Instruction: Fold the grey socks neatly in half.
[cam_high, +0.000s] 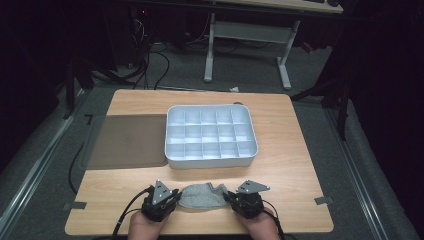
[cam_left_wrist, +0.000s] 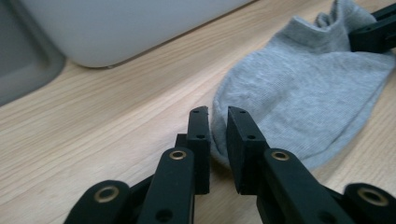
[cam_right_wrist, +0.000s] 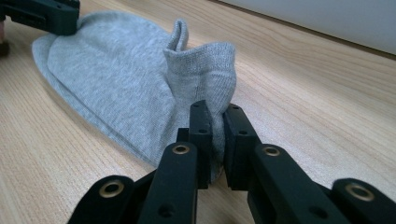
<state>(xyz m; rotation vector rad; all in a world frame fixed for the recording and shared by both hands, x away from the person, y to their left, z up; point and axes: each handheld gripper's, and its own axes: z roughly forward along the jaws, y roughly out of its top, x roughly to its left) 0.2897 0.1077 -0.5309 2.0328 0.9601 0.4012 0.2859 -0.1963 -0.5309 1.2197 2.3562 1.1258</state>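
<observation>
A grey sock (cam_high: 202, 196) is lying flat on the wooden table (cam_high: 280, 160) near its front edge, stretched between the two grippers and just in front of the white compartment tray (cam_high: 211, 136). The left gripper (cam_left_wrist: 218, 135) is pinching the sock's rounded toe end, its jaws nearly together with the fabric edge squeezed between the pads. The right gripper (cam_right_wrist: 217, 135) is clamping the cuff end, where the cloth is bunching and standing up between its jaws. A dark grey mat (cam_high: 127, 141) is lying to the left of the tray, touching its side.
</observation>
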